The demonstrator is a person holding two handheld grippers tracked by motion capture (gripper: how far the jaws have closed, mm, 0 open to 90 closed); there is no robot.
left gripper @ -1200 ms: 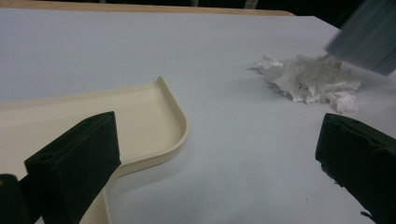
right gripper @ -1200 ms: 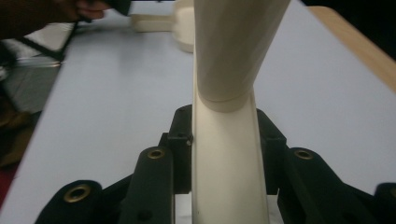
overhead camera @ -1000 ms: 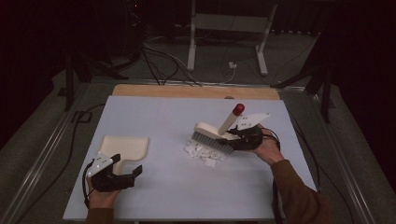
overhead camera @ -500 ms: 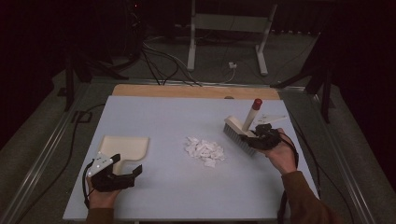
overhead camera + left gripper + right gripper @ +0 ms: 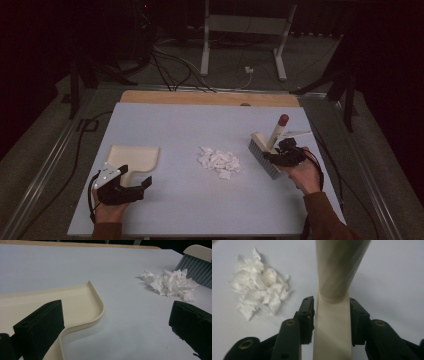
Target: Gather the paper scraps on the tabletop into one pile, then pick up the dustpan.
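Right claw (image 5: 276, 154) pinches the hand brush (image 5: 261, 151) handle, jaws just eased wider. Bristles rest on the counter (image 5: 200, 125) beside paper scraps (image 5: 220, 162), ready to sweep. Left claw (image 5: 136, 175), spread, hovers at the dustpan (image 5: 134, 156).

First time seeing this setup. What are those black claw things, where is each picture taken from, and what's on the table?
A person holds a two-jaw gripper in each hand. One camera looks down from above; one more rides on each gripper, looking along its jaws. On the table lie a dustpan and a heap of paper scraps. The right gripper has a brush by its handle between the jaws, which have just been opening slightly. The left gripper is open beside the dustpan, holding nothing.
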